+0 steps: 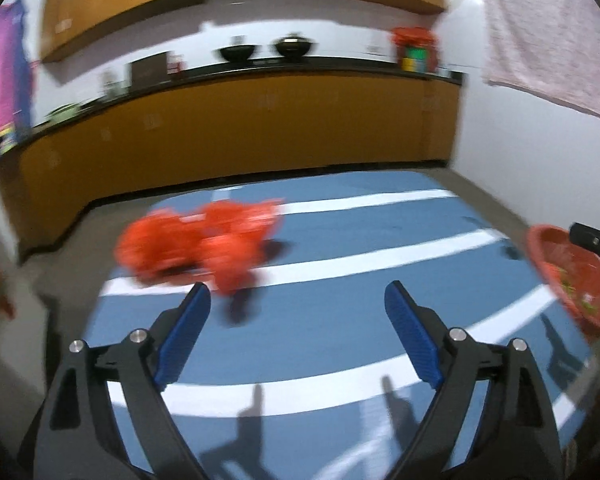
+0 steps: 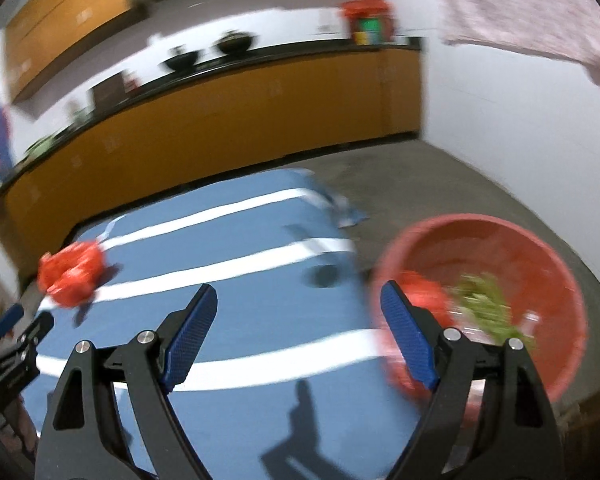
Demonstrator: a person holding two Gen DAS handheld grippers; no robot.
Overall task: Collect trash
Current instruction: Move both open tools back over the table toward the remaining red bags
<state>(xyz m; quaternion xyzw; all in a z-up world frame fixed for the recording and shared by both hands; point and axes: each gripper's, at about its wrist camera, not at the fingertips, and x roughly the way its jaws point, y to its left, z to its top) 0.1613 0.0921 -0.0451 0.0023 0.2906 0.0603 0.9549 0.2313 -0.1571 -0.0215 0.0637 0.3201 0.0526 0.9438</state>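
A crumpled orange-red plastic bag (image 1: 200, 244) lies on the blue mat with white stripes (image 1: 340, 320); it also shows in the right wrist view (image 2: 70, 272) at the left. My left gripper (image 1: 298, 298) is open and empty, just short of the bag. A red basin (image 2: 500, 256) stands on the floor at the mat's right edge and holds green scraps (image 2: 484, 304) and a red piece (image 2: 424, 292); it shows in the left wrist view (image 1: 556, 272) too. My right gripper (image 2: 300, 300) is open and empty, its right finger in front of the basin's rim.
Yellow kitchen cabinets (image 1: 240, 128) with a dark counter run along the far side, with pots (image 1: 236, 53) on top. A white wall (image 2: 520, 128) and a hanging pink cloth (image 1: 548, 28) are on the right. Grey floor (image 2: 400, 184) surrounds the mat.
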